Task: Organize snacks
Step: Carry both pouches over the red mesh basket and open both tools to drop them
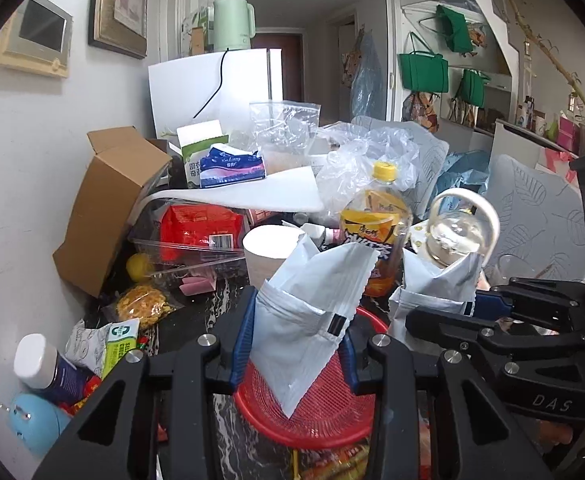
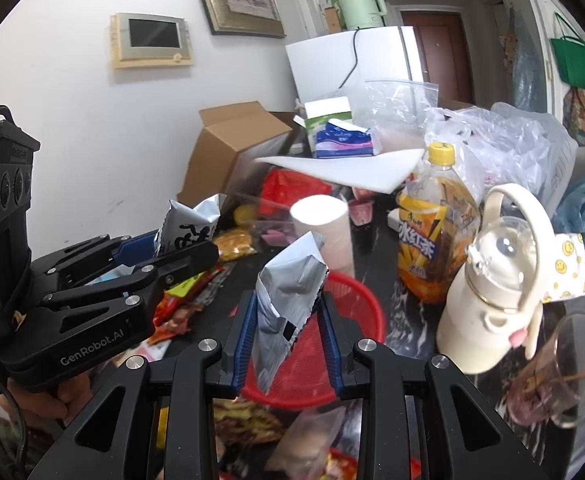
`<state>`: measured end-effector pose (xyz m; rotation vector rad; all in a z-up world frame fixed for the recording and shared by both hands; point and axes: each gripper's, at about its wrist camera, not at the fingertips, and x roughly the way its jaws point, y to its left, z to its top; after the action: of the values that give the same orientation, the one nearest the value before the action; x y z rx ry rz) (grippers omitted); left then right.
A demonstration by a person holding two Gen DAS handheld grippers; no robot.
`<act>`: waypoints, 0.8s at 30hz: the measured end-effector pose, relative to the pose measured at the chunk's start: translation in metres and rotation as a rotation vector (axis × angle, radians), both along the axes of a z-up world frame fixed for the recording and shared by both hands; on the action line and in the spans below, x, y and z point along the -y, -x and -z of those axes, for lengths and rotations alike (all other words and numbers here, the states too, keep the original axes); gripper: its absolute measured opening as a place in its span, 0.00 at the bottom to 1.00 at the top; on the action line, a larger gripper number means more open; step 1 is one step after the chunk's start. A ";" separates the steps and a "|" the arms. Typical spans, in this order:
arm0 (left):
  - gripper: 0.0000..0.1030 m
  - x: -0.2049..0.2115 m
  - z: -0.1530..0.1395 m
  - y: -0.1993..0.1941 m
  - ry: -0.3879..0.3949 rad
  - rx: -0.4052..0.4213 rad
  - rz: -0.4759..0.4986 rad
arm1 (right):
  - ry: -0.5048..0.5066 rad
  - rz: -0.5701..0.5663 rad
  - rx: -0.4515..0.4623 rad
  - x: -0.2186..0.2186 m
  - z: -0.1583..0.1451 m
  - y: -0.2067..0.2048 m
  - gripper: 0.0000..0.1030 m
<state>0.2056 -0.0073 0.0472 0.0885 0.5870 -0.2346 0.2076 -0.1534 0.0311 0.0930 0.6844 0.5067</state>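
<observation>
The left gripper is clenched on a white snack packet, pinned between its blue pads and standing up out of them. Just beside it, the right gripper grips a second, silvery packet the same way. Both packets hang over a red mesh basket on the dark marbled table. Beyond the basket stand a white paper cup, a yellow-capped tea bottle and a cream flask.

packets held: 2 | red baskets: 1 | drink bottles: 1 | green bags: 3
</observation>
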 end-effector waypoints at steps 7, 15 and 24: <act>0.34 0.001 0.028 -0.038 -0.033 -0.077 -0.030 | 0.024 0.001 -0.038 -0.008 0.019 -0.041 0.29; 0.35 0.002 0.056 -0.055 -0.082 -0.147 -0.062 | 0.061 -0.017 -0.116 -0.016 0.047 -0.061 0.30; 0.35 0.001 0.072 -0.068 -0.093 -0.213 -0.078 | 0.091 -0.006 -0.151 -0.020 0.059 -0.067 0.32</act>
<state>0.2732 -0.0079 -0.0246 0.1312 0.8117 -0.1421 0.2749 -0.1331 -0.0281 0.0441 0.8541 0.4773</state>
